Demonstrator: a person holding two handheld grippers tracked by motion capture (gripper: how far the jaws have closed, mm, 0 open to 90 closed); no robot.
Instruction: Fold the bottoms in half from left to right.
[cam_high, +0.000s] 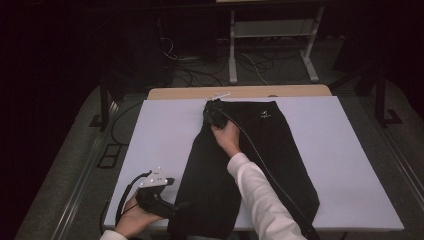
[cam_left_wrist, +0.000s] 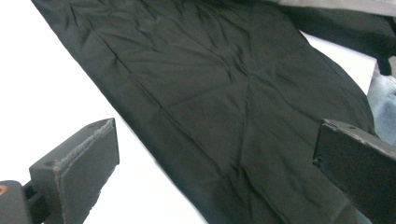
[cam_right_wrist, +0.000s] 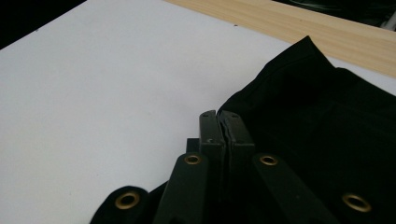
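Observation:
A pair of black trousers (cam_high: 250, 165) lies lengthwise on the white board (cam_high: 165, 130), waist at the far end, with a small white logo (cam_high: 264, 115) near it. My right gripper (cam_high: 214, 113) is at the waist's far left corner. In the right gripper view its jaws are pressed together on the cloth's edge (cam_right_wrist: 261, 93), which rises in a fold beside them. My left gripper (cam_high: 179, 205) is at the near left, by the bottom of the leg. Seen from the left gripper view, it is open (cam_left_wrist: 215, 168), its jaws wide apart over the wrinkled black cloth (cam_left_wrist: 224, 107), not touching it.
The white board covers a wooden table (cam_high: 240, 92), whose bare strip shows along the far edge. The right gripper's cable (cam_high: 260, 160) runs down across the trousers beside the white sleeve (cam_high: 260, 195). Desk legs and cables (cam_high: 235, 60) stand on the dark floor beyond.

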